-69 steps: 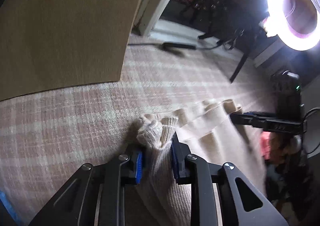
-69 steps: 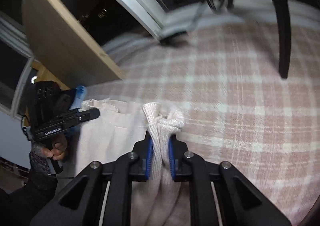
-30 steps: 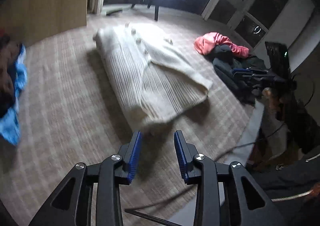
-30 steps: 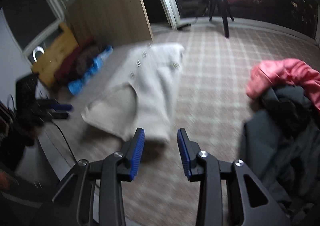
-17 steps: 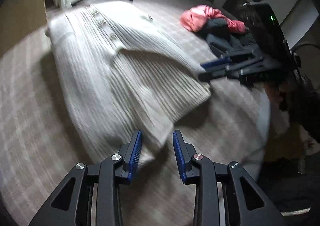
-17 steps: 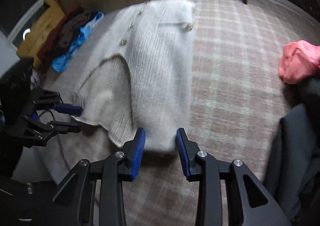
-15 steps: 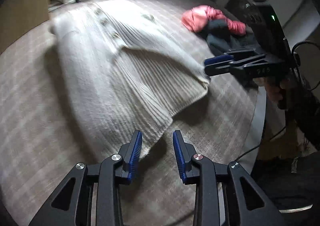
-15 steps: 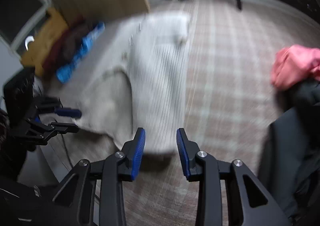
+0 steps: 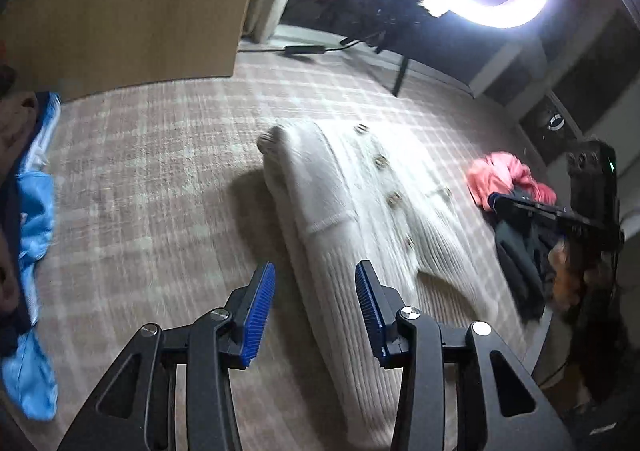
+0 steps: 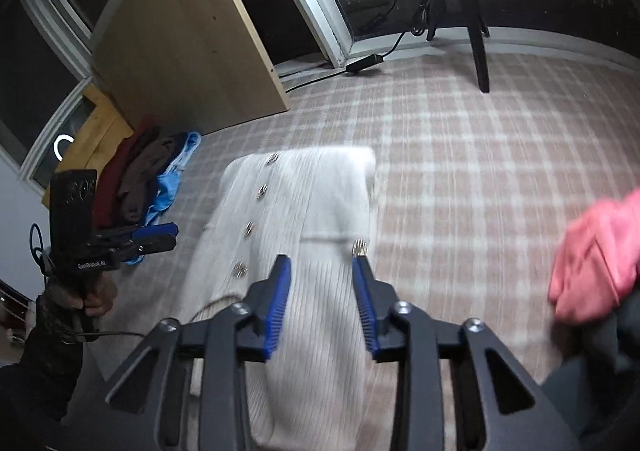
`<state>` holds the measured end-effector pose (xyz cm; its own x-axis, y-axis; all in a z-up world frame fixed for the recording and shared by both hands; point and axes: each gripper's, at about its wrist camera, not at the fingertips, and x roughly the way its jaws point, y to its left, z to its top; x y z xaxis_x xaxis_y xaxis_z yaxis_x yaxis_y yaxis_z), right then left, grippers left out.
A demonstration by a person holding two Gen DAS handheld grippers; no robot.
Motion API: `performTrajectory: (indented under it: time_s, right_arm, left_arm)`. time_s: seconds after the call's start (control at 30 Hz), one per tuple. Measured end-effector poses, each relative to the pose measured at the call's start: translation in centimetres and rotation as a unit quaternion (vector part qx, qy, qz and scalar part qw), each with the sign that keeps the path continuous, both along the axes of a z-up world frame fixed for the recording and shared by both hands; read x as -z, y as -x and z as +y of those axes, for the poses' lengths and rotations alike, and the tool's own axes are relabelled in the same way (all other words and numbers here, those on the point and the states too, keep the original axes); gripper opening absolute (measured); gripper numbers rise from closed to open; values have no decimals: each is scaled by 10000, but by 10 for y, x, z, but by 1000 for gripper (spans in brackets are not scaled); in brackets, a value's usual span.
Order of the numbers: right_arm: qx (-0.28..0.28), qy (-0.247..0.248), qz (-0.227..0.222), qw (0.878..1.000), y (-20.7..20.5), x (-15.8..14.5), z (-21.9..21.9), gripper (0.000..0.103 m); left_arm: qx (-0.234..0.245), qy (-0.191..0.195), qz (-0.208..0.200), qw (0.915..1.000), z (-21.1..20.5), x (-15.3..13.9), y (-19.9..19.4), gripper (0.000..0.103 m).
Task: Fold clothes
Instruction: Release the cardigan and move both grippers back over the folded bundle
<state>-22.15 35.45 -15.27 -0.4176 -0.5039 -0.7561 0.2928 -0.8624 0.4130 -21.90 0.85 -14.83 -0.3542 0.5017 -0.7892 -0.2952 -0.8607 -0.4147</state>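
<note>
Cardigan [image 9: 352, 219], cream ribbed knit with metal buttons, lies flat on the plaid carpet [image 9: 160, 179], and the left wrist view shows it running lengthwise away from the left gripper [image 9: 316, 307]. Its long axis is a little tilted, the far folded end up and to the left, the near hem passing under and to the right of the blue pads. The jaws are spread wide with nothing between them; the knit shows through the gap, below. A sleeve flap spreads toward the right gripper [image 9: 552, 213], which hovers off the garment's right edge, near the pink garment [image 9: 504, 179] and dark clothes. A blue cloth [image 9: 36, 211] lies well apart at the left.

From the right wrist view the cardigan [image 10: 304, 219] again stretches straight ahead, its right half directly under the right gripper [image 10: 320, 307], whose jaws are also released and empty. The left gripper [image 10: 136, 239] stands beside the garment's left edge, held in a hand [image 10: 94, 297]. Each gripper is nearest its own side, so a fold of either long edge or of the near hem is within reach; the pictures do not settle which.

Half a second ago both views were tilted and blurred, with the cardigan lying more slantwise; now it lines up with the jaws. A couple of seconds back both grippers were clamped on bunched knit.
</note>
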Motion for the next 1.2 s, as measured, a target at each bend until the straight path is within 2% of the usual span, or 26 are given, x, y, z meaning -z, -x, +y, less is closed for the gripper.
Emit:
performTrajectory:
  time_s: [0.07, 0.2, 0.23, 0.3, 0.4, 0.47, 0.53, 0.63, 0.8, 1.03, 1.2]
  right_arm:
    - [76, 7, -59, 10000, 15, 5, 3, 33]
    - [123, 102, -314, 9994, 33, 18, 8, 34]
    - [88, 85, -362, 9993, 31, 22, 8, 38]
    - [18, 51, -458, 9989, 28, 28, 7, 57]
    - [-87, 115, -659, 9977, 18, 38, 9, 58]
    - [-125, 191, -788, 9966, 8, 44, 13, 58]
    - [-153, 157, -835, 9963, 1, 49, 13, 59]
    - [-237, -10, -837, 9962, -9, 57, 11, 60]
    - [-157, -59, -877, 9960, -14, 69, 3, 61]
    - [-61, -369, -488, 9981, -26, 69, -6, 68]
    - [6, -299, -626, 9976, -26, 67, -5, 69]
  left_arm:
    - [20, -52, 26, 10000, 0, 1, 14, 39]
    - [106, 102, -15, 9999, 6, 7, 43, 39]
    - [153, 75, -98, 9998, 8, 10, 48, 39]
    - [251, 9, -281, 9993, 12, 18, 51, 39]
    - [277, -168, -537, 9980, 12, 25, 43, 40]
    - [235, -356, -682, 9968, 9, 26, 32, 44]
    - [142, -469, -830, 9953, 7, 25, 17, 58]
    - [70, -486, -908, 9947, 10, 26, -2, 61]
    - [-41, -287, -1074, 9938, 24, 42, -13, 59]
    - [-58, 140, -1043, 9944, 47, 45, -18, 60]
    - [-113, 310, -1000, 9944, 51, 43, -21, 60]
